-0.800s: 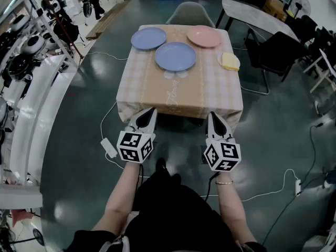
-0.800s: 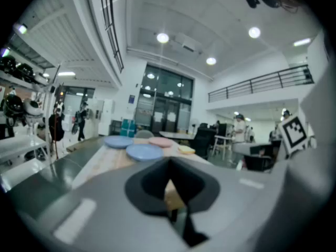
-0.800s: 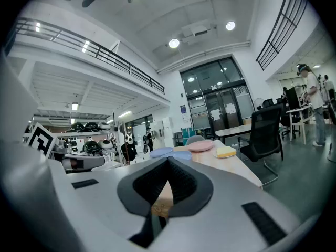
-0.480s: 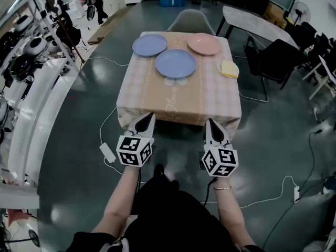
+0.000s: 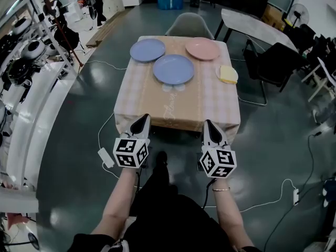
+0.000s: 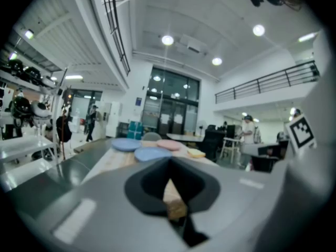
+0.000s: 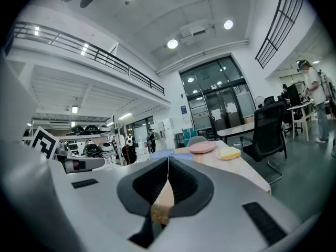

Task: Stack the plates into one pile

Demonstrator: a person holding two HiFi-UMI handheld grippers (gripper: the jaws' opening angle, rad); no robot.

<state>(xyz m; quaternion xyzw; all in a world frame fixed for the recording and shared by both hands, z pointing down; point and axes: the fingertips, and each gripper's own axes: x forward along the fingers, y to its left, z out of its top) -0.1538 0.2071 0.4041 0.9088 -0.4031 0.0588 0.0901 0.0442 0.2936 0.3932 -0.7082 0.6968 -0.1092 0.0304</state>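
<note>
Three plates lie on the checked tablecloth of a small table [image 5: 173, 101]: a blue plate [image 5: 147, 50] at the far left, a second blue plate [image 5: 174, 69] nearer the middle, and a pink plate [image 5: 203, 48] at the far right. My left gripper [image 5: 143, 118] and right gripper [image 5: 209, 123] hang side by side just short of the table's near edge, both shut with nothing in them. In the left gripper view the plates [image 6: 152, 152] show far beyond the closed jaws; the right gripper view shows the pink plate [image 7: 202, 147] likewise.
A yellow sponge-like block on a small white dish [image 5: 228, 74] lies at the table's right edge. A grey chair [image 5: 190, 23] stands behind the table, black chairs [image 5: 273, 62] at the right, shelves with gear [image 5: 26, 56] at the left. Cables [image 5: 107, 156] cross the floor.
Both grippers have sunk a little lower in the head view and the table has shifted slightly up and left. Their jaws stayed shut.
</note>
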